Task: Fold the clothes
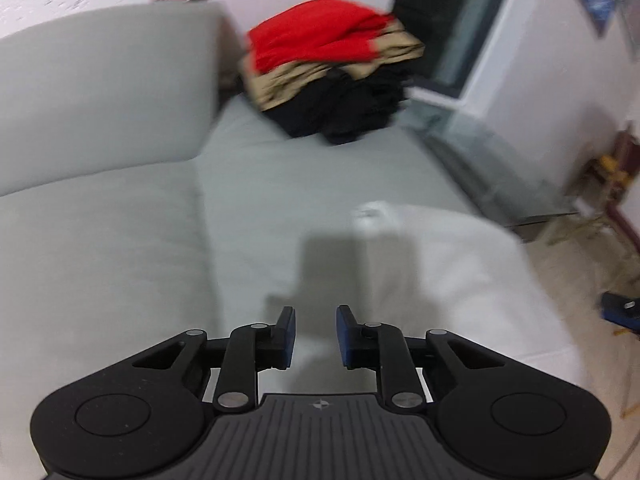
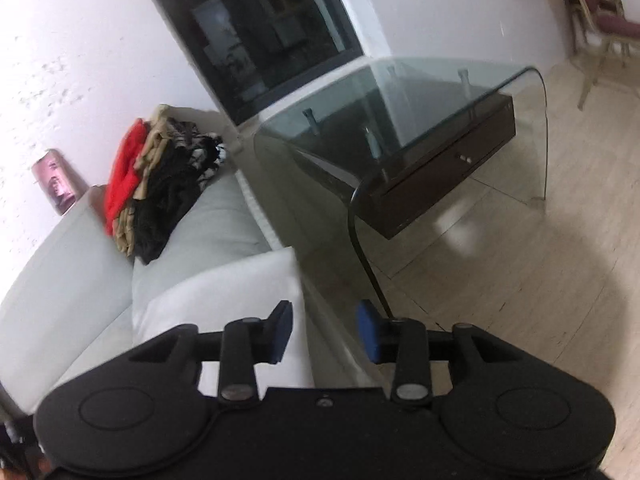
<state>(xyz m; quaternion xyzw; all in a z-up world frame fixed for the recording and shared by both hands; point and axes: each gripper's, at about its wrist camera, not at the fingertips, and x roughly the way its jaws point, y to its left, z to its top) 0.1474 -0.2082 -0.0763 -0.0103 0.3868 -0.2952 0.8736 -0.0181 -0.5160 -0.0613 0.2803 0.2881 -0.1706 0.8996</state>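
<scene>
Both our claws are spread and holding nothing. The white garment [image 1: 440, 280] lies just ahead-right of the left claw [image 1: 316, 336] (nearer one, we reckon), its long axis running away from us on the sofa [image 1: 120, 240].

A white garment [image 1: 448, 280] lies spread flat on the seat. Farther back sits a stack of folded clothes [image 1: 332, 68]: red over tan over black.

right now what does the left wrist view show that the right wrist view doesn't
Only the left wrist view shows the left gripper, open and empty, above the white garment's broad top surface on the grey sofa. Only the right wrist view shows the right gripper, open and empty, the whole glass table with its dark drawer, and a chair. Both show the clothes pile with red on top, the sofa, and the white garment.
</scene>
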